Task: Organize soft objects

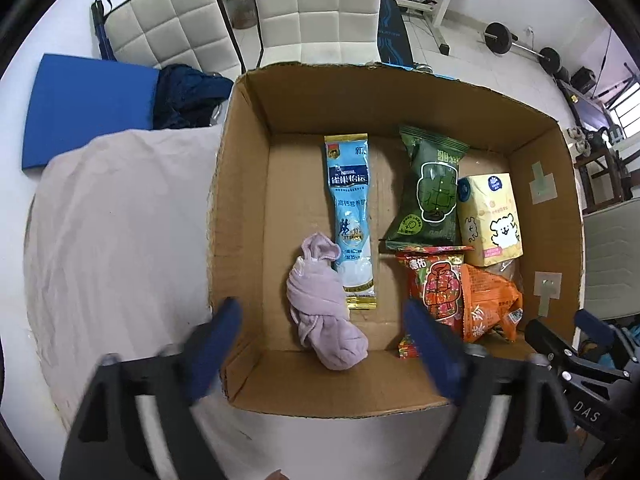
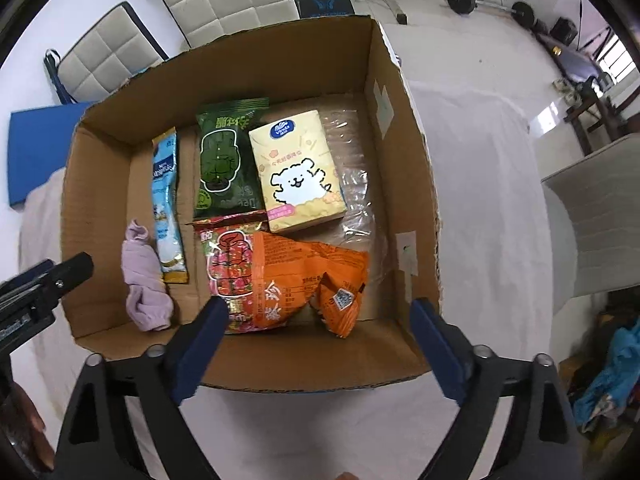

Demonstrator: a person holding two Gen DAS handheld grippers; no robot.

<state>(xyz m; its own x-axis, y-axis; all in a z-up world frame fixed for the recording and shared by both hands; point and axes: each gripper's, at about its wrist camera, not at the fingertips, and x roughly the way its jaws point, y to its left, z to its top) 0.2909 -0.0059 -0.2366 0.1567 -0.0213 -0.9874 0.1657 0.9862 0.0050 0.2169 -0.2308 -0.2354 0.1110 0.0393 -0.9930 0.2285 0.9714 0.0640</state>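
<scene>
Both tools wide open, empty: left tool [image 1: 324,344], right tool [image 2: 320,340]; crumpled lilac cloth [image 1: 326,312] in cardboard box [image 1: 248,184].

Both views are bright and evenly lit by soft daylight, strongest from the windows [image 1: 624,112] at far right of the cardboard box [image 1: 248,216]. Shadows inside the box are faint. Clear plastic [image 2: 356,184] on its floor shows glare. Straight lines bow toward the dark round borders. The blue fingers [image 1: 216,344] nearest the lens are blurred; the box contents stay sharp.
</scene>
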